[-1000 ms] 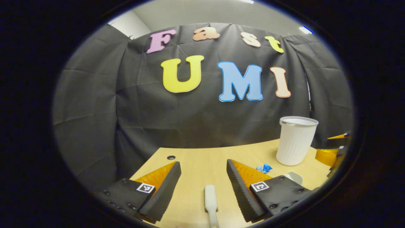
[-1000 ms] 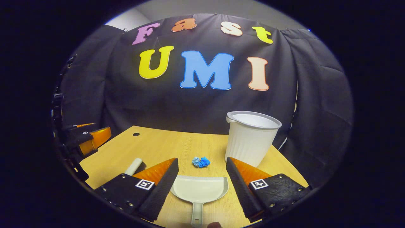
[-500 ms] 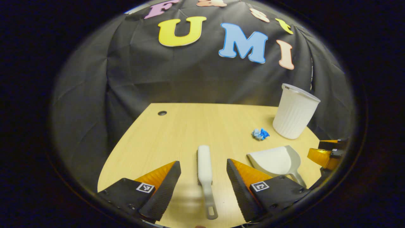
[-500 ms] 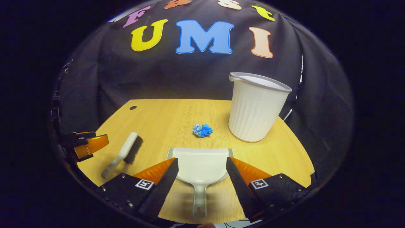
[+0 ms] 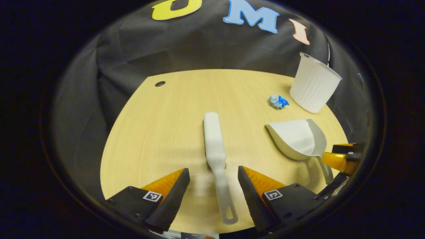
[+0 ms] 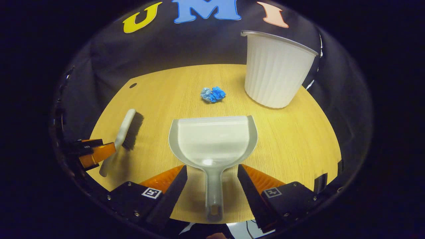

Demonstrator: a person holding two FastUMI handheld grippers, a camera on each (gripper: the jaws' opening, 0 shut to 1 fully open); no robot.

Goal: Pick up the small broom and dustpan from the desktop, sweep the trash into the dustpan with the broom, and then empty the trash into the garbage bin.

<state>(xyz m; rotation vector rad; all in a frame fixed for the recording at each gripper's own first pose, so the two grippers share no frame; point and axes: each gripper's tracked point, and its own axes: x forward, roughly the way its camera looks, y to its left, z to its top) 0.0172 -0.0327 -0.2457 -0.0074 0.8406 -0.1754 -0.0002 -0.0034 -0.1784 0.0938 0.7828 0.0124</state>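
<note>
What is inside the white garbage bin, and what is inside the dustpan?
The dustpan is empty; its whole scoop shows. The garbage bin stands upright, and its ribbed wall and rim cover the inside, so its contents cannot be seen. The blue trash lies on the desktop.

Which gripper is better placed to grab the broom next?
Left. The broom handle lies between the open left gripper fingers. The right gripper straddles the dustpan handle instead.
</note>
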